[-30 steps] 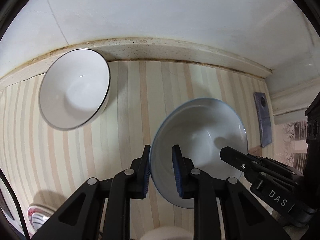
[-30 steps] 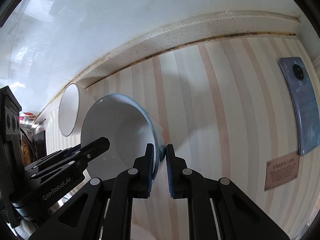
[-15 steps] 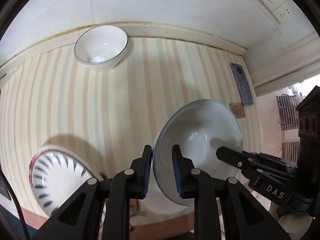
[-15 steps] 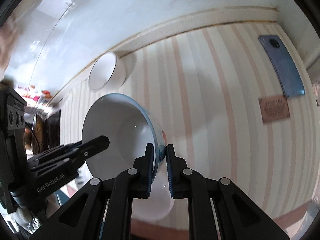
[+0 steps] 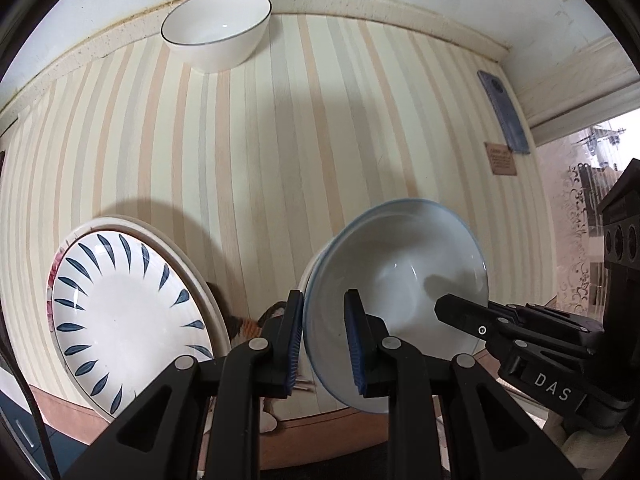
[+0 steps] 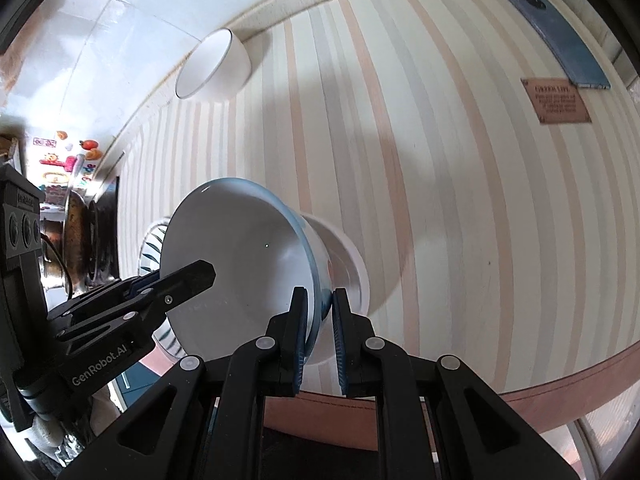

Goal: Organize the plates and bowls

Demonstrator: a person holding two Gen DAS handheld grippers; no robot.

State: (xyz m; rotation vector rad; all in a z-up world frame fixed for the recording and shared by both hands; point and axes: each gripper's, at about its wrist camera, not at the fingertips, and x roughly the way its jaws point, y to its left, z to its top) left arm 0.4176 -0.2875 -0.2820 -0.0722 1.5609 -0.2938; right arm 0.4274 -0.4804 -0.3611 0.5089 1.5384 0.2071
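A white bowl with a blue rim (image 5: 400,280) hangs tilted over the front of the striped table (image 5: 260,160). My left gripper (image 5: 324,300) is shut on its left rim, one pad inside and one outside. My right gripper (image 6: 320,294) is shut on the opposite rim; its fingers (image 5: 472,320) reach in from the right. A white dish (image 6: 348,256) lies partly hidden under the bowl; I cannot tell whether they touch. A plate with blue leaf marks (image 5: 132,312) lies on a larger cream plate at the front left. Against the back wall stands a white bowl with a dark rim (image 5: 218,28).
A blue phone (image 5: 504,112) and a small brown label (image 5: 500,158) lie at the table's right side. The table's brown front edge (image 6: 560,380) runs just under the grippers. Kitchen clutter (image 6: 76,220) stands off to the left in the right wrist view.
Both grippers have carried the blue-rimmed bowl away from the back wall toward the table's front edge. The dark-rimmed bowl has receded, and the plate stack has come into view at the left.
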